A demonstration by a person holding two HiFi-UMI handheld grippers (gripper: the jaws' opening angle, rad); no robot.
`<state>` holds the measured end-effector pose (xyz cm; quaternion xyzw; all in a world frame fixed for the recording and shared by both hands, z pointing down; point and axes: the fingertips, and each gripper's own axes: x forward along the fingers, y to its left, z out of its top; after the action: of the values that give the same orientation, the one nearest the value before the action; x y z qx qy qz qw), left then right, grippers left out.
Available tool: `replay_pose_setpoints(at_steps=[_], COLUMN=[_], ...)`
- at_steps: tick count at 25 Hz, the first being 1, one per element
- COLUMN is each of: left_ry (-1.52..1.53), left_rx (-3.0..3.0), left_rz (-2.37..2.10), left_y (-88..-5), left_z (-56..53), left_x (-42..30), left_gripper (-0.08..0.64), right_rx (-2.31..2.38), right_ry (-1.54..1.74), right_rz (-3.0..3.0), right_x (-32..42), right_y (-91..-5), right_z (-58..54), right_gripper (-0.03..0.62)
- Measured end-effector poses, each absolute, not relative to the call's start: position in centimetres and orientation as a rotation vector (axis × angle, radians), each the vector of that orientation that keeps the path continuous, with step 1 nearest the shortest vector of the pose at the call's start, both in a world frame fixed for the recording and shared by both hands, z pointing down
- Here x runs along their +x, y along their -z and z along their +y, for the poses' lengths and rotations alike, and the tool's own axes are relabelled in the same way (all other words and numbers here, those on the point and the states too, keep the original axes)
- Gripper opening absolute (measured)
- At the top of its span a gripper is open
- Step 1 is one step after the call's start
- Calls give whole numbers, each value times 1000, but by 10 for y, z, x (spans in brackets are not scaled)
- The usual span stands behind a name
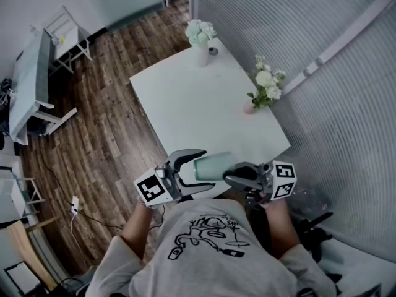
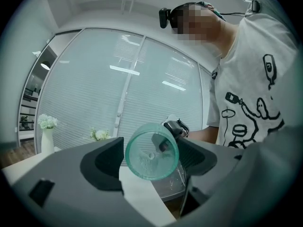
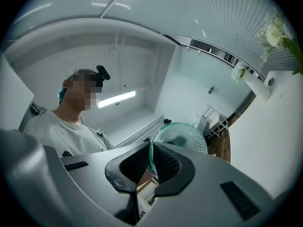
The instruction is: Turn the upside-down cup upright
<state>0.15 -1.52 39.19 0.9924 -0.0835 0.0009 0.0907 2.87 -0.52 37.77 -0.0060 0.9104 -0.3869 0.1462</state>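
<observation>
Fingers of the right gripper (image 3: pixel 151 162) are pinching the rim of the translucent teal plastic cup (image 1: pixel 213 166), holding it sideways over the white table (image 1: pixel 204 104). The left gripper (image 2: pixel 151 157) is holding its fingers wide around it. Mid-turn; next, likely rolling it mouth-up.

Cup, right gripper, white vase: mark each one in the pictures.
cup (image 1: pixel 213 166), head view, its translucent green side wall.
right gripper (image 3: pixel 152 162), right gripper view, where its shut jaws pinch the cup's wall.
white vase (image 1: pixel 202 57), head view, the middle of its body.
</observation>
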Motion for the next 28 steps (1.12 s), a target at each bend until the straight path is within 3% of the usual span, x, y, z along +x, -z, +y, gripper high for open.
replay_pose_setpoints(at_steps=[8,25,28], left_ry=[-8,4,13], left_rx=[2972,2997,2995], left_rz=[-247,-225,-228], left_y=[-389,-391,-391], left_z=[-13,-4,-3], left_x=[0,3,2], left_gripper=[318,313,313], right_rx=[-4,9,3], right_ry=[1109,1107,1099], right_rz=[2632,2643,2656], right_x=[26,26,28], right_y=[-377,-376,-374], right_z=[-3,2,3], right_gripper=[46,51,82])
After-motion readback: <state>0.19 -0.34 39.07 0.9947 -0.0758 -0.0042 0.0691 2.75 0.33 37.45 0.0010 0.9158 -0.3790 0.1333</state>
